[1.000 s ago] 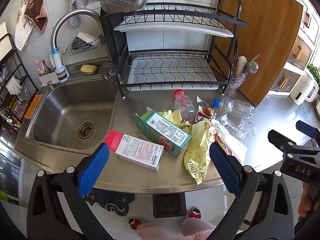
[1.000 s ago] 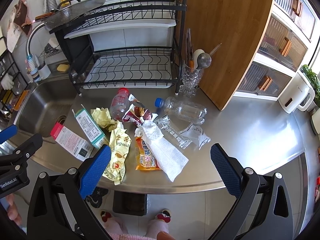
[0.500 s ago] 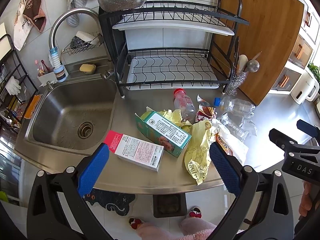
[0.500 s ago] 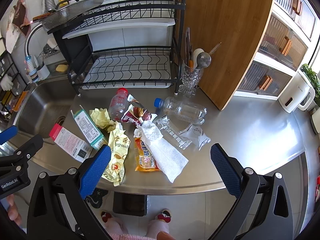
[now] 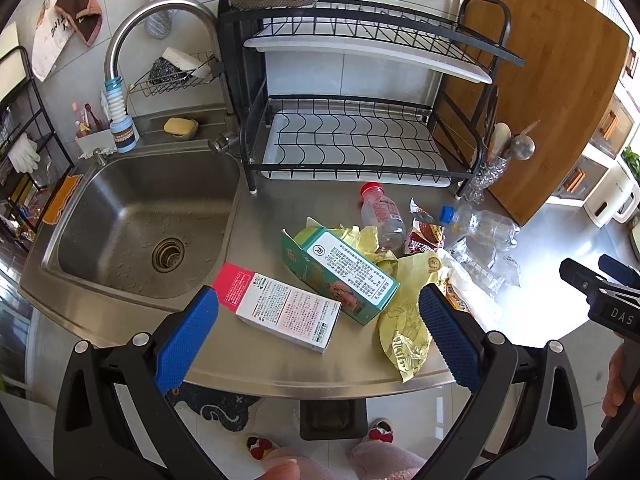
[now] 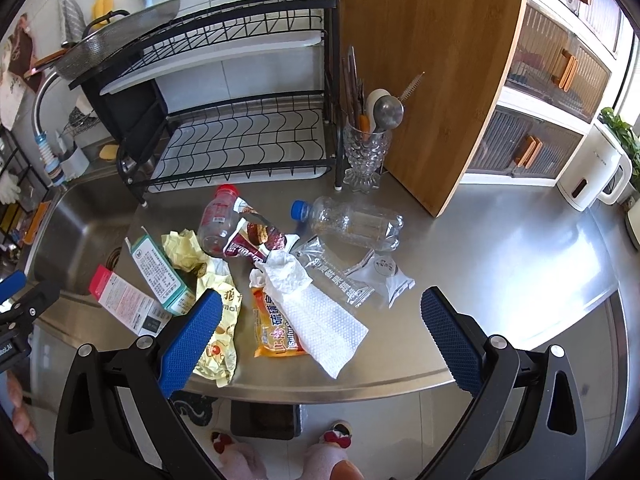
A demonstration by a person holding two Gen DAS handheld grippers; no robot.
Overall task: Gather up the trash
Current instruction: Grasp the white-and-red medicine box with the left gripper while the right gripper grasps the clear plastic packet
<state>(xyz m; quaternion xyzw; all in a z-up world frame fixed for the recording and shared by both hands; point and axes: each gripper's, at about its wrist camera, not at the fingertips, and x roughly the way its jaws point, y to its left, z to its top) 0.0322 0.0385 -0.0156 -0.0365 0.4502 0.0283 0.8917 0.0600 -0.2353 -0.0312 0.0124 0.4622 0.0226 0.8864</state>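
Both grippers, left (image 5: 318, 320) and right (image 6: 322, 322), wide open, empty, above crumpled wrappers (image 6: 218, 328).

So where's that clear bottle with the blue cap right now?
The clear bottle lies on its side on the steel counter, in the right wrist view just in front of the glass utensil holder, cap pointing toward the brown snack wrapper.

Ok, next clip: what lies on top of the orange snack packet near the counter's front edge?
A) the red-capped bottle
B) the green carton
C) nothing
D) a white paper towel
D: in the right wrist view, the crumpled white paper towel drapes over the right part of the orange snack packet.
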